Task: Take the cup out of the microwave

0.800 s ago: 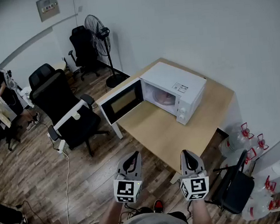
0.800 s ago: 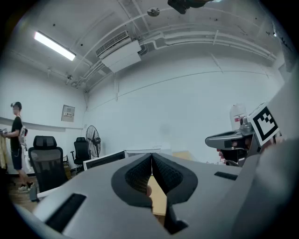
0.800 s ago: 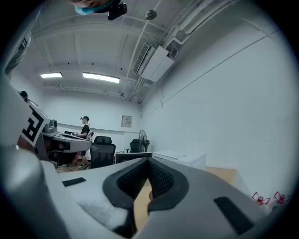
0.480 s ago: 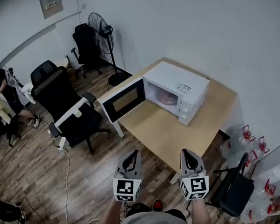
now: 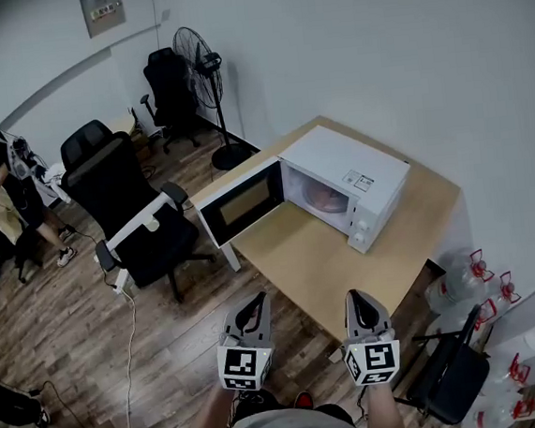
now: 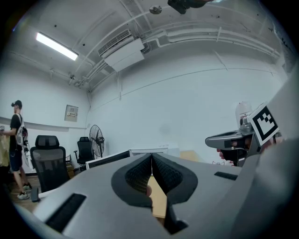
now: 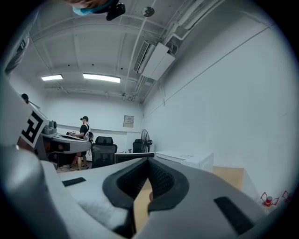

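A white microwave stands on a light wooden table with its door swung open to the left. Inside the cavity a pinkish round shape shows; I cannot tell whether it is the cup. Both grippers are held level near the bottom of the head view, well short of the table's near edge. The left gripper is shut with nothing in it. The right gripper is shut as well, with its pads meeting and nothing between them.
A black office chair stands left of the table, and a floor fan and another chair stand behind it. A person stands at far left. Water bottles and a dark chair sit to the right. A cable runs across the wooden floor.
The microwave and table have slid slightly down and right in the head view. Both grippers keep their place and stay shut.
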Demonstrator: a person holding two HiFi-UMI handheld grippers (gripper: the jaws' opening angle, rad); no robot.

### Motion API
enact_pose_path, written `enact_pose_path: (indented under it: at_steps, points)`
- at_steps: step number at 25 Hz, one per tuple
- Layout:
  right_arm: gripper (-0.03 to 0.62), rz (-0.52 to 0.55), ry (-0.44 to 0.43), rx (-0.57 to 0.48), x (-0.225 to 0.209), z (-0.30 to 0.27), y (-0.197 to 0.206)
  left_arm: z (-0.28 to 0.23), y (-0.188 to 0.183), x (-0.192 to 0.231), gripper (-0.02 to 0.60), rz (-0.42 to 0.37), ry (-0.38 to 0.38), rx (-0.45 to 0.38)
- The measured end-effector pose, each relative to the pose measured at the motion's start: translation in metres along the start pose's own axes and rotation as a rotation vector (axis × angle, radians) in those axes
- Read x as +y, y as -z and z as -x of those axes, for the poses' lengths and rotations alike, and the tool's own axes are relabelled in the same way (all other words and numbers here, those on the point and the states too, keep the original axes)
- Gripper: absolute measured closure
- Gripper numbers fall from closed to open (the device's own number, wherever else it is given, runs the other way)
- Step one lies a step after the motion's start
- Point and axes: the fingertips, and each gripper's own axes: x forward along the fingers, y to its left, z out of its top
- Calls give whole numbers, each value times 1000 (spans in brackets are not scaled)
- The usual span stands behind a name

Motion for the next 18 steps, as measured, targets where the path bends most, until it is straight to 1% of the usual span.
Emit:
enact_pose_path:
  at_steps: [6,13,18]
  points:
    - [577,-9,42,-1,-11,-54,4,-53,2,29,558,-3,43,10]
    - [577,-20,132,5,-27,-133,-1,-138,-5,78,558,-15,125,12]
    - [577,-25,205,25,-41,-176,-1,-197,-5,99,558,-11,204,14]
